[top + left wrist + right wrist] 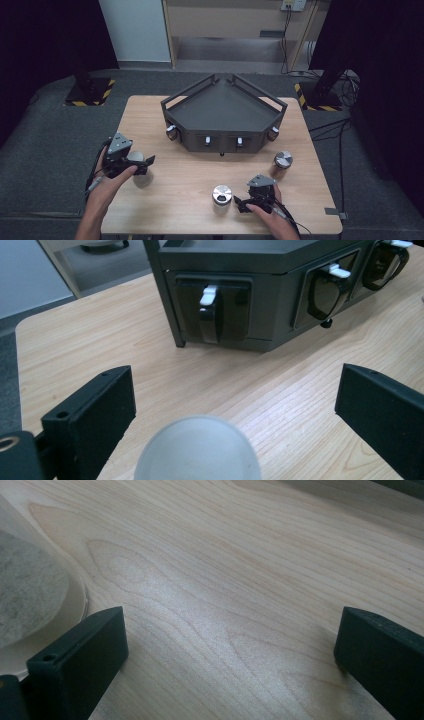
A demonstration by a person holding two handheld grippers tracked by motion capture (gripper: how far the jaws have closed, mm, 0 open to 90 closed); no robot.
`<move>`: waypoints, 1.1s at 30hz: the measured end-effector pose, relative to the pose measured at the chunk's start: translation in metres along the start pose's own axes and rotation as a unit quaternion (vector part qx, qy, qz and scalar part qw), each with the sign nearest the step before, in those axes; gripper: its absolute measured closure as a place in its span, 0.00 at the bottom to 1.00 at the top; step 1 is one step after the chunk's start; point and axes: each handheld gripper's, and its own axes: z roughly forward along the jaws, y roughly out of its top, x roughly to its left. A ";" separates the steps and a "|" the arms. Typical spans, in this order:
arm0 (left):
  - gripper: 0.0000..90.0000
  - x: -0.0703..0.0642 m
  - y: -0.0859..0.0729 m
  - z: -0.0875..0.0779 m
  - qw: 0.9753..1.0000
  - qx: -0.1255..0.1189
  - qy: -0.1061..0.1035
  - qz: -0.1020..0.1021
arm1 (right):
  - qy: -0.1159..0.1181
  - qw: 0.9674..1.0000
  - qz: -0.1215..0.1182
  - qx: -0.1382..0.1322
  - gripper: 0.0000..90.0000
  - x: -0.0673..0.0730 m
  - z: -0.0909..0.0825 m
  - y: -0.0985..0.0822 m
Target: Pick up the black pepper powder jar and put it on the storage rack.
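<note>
In the high view, our left gripper (pixel 142 165) sits at the left of the frame with its jaws spread on either side of a frosted jar (pixel 142 175), not yet closed on it. Our right gripper (pixel 240 204) rests low at the bottom right, jaws apart and gripping nothing, just beside a second jar with a metal lid (pixel 221 196). A third lidded jar (pixel 283 162) stands right of centre, near the dark angular tray (pixel 225 112) on the pale wooden table (pixel 190 170).

In the left gripper view, the frosted jar (pixel 198 450) shows as a smooth, matte, rounded form at the bottom centre, between the two square black jaws, which stand wide and clear of it. Beyond, the tray's (pixel 270 300) wall carries dark recesses with white clips.

In the right gripper view, the jaws stand wide over bare grained wood, and the translucent jar (pixel 30 595) curves in at the left edge, outside them.

We judge the step to be the grasp of the frosted jar: next comes a gentle squeeze, as the surface may be slippery.
</note>
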 end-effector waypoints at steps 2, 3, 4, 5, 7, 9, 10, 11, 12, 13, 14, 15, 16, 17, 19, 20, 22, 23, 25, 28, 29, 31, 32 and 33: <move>0.02 0.001 -0.001 0.000 1.000 0.001 0.000 0.000 | 0.000 1.000 0.000 0.000 0.01 0.000 0.000 0.000; 0.02 0.002 -0.005 0.000 1.000 -0.001 0.001 -0.004 | 0.000 1.000 0.000 0.000 0.01 0.000 0.000 0.000; 0.02 0.003 -0.006 0.000 1.000 0.001 0.001 -0.005 | 0.000 1.000 0.000 0.000 0.01 0.000 0.000 0.000; 0.02 0.004 -0.007 0.001 1.000 0.001 0.002 -0.005 | 0.000 1.000 0.000 0.000 0.01 0.000 0.000 0.000; 0.02 0.005 -0.010 0.001 1.000 0.002 0.002 -0.008 | 0.000 1.000 0.000 0.000 0.01 0.000 0.000 0.000; 0.02 0.006 -0.011 0.001 1.000 0.003 0.003 -0.008 | 0.000 1.000 0.000 0.000 0.01 0.000 0.000 0.000; 0.02 0.007 -0.013 0.002 1.000 0.003 0.004 -0.011 | 0.000 1.000 0.000 0.000 0.01 0.000 0.000 0.000; 0.02 0.007 -0.015 0.002 1.000 0.002 0.004 -0.012 | 0.000 1.000 0.000 0.000 0.01 0.000 0.000 0.000; 0.02 0.007 -0.015 0.002 1.000 0.002 0.004 -0.012 | 0.000 1.000 0.000 0.000 0.01 0.000 0.000 0.000; 0.02 0.007 -0.018 0.003 1.000 0.002 0.004 -0.013 | 0.000 1.000 0.000 0.000 0.01 0.000 0.000 0.000; 0.02 0.007 -0.018 0.003 1.000 0.002 0.004 -0.013 | 0.000 1.000 0.000 0.000 0.01 0.000 0.000 0.000; 0.02 0.007 -0.021 0.004 1.000 0.005 0.003 -0.011 | 0.000 1.000 0.000 0.000 0.01 0.000 0.000 0.000; 0.02 0.007 -0.023 0.005 1.000 0.006 0.003 -0.012 | 0.000 1.000 0.000 0.000 0.01 0.000 0.000 0.000; 0.02 0.007 -0.024 0.006 1.000 0.008 0.003 -0.012 | 0.000 1.000 0.000 0.000 0.01 0.000 0.000 0.000; 0.02 0.007 -0.026 0.007 1.000 0.010 0.005 -0.011 | 0.000 1.000 0.000 0.000 0.01 0.000 0.000 0.000; 0.02 0.007 -0.027 0.007 1.000 0.011 0.006 -0.010 | 0.000 1.000 0.000 0.000 0.01 0.000 0.000 0.000; 0.02 0.007 -0.030 0.008 1.000 0.010 0.006 -0.012 | 0.000 1.000 0.000 0.000 0.01 0.000 0.000 0.000; 0.02 0.007 -0.031 0.008 1.000 0.011 0.006 -0.013 | 0.000 1.000 0.000 0.000 0.01 0.000 0.000 0.000; 0.02 0.007 -0.033 0.008 1.000 0.011 0.008 -0.017 | 0.000 1.000 0.000 0.000 0.01 0.000 0.000 0.000; 0.03 0.006 -0.038 0.010 1.000 0.009 0.010 -0.020 | 0.000 1.000 0.000 0.000 0.01 0.000 0.000 0.000; 0.03 0.005 -0.039 0.010 1.000 0.009 0.010 -0.020 | 0.000 1.000 0.000 0.000 0.01 0.000 0.000 0.000; 0.03 0.005 -0.041 0.011 1.000 0.007 0.010 -0.021 | 0.000 1.000 0.000 0.000 0.01 0.000 0.000 0.000; 0.03 0.006 -0.042 0.011 1.000 0.008 0.010 -0.022 | -0.001 1.000 0.000 0.000 0.01 0.000 0.000 0.000; 0.04 0.005 -0.047 0.012 1.000 0.006 0.011 -0.028 | -0.001 1.000 0.000 0.000 0.01 0.000 0.000 0.000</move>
